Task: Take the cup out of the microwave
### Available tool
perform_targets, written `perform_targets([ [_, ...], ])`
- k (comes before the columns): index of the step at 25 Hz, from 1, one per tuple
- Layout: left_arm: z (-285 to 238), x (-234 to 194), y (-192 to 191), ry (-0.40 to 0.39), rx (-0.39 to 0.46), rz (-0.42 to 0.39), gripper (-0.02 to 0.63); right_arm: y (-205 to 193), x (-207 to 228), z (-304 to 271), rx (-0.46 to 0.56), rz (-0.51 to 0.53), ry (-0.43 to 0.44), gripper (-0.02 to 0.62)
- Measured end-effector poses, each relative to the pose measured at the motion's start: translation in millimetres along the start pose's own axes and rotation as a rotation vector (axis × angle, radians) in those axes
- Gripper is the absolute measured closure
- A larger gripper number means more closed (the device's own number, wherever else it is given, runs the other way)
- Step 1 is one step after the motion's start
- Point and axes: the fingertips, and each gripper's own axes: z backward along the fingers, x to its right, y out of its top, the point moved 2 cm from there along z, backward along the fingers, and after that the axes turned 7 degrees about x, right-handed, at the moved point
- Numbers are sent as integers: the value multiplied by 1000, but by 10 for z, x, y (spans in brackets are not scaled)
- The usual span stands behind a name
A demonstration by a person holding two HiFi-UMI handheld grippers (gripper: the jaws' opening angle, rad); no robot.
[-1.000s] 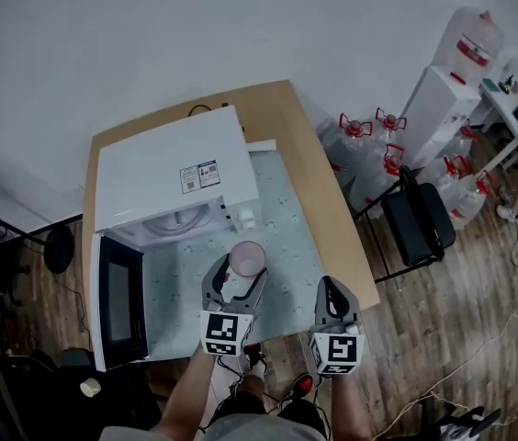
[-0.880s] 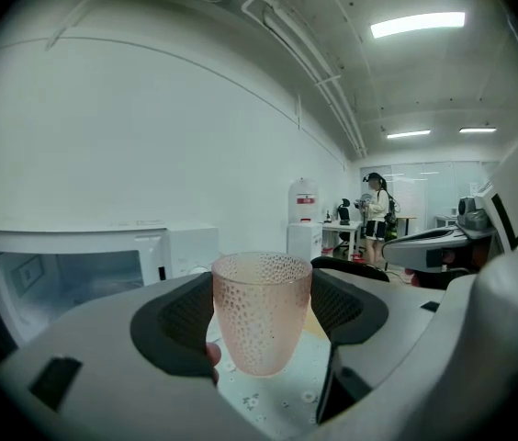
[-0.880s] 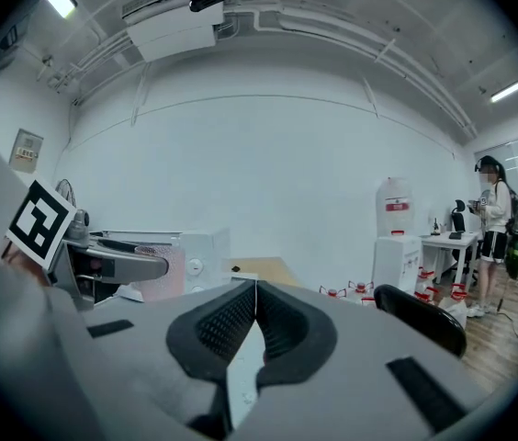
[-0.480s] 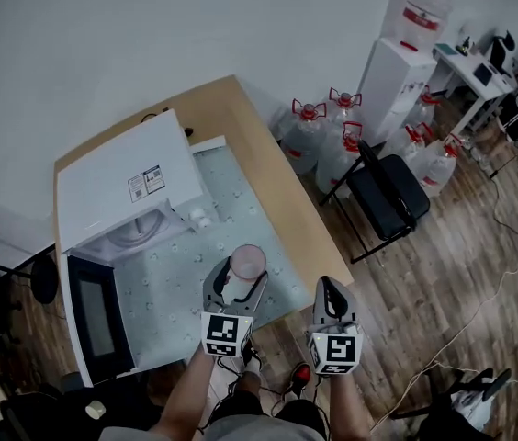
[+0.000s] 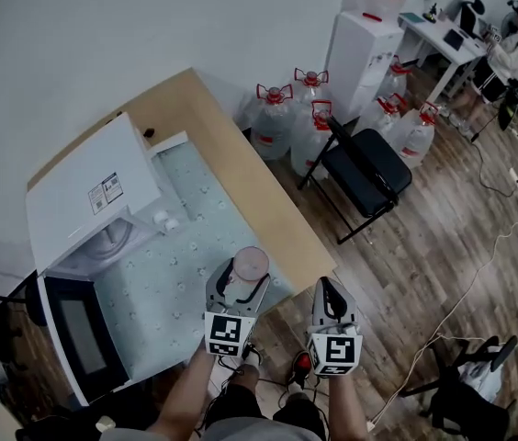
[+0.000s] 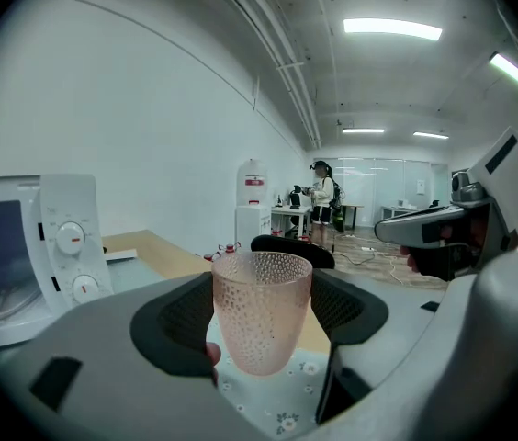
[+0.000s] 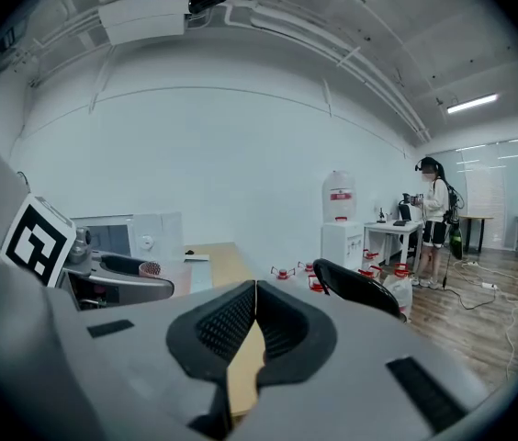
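The left tongs point(image 5: 239, 281) gripped the upright pink cup point(image 6: 261, 309), out of the microwave point(image 5: 89, 196), over the desk's point(image 5: 231, 163) near edge. The right tongs point(image 7: 253, 324) were closed and empty. Next, probably, a level set-down.

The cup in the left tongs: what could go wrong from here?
1. The left tongs grip the cup only by its sides, and its wall narrows downward, so it might slip out.
2. In the head view the cup hangs near the edge of the table; set down there, it may tip to the floor.
3. The microwave door stands open on the left, so the left arm could knock it.
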Motion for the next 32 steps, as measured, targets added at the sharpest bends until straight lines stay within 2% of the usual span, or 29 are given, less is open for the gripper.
perform_targets([
  [14, -349, 354, -526, -98, -60, -16, 258, -517, 297, 74, -69, -29, -60, 576],
  [32, -321, 426, -731, -68, -72, 5, 256, -723, 306, 217, -91, -40, -62, 577],
])
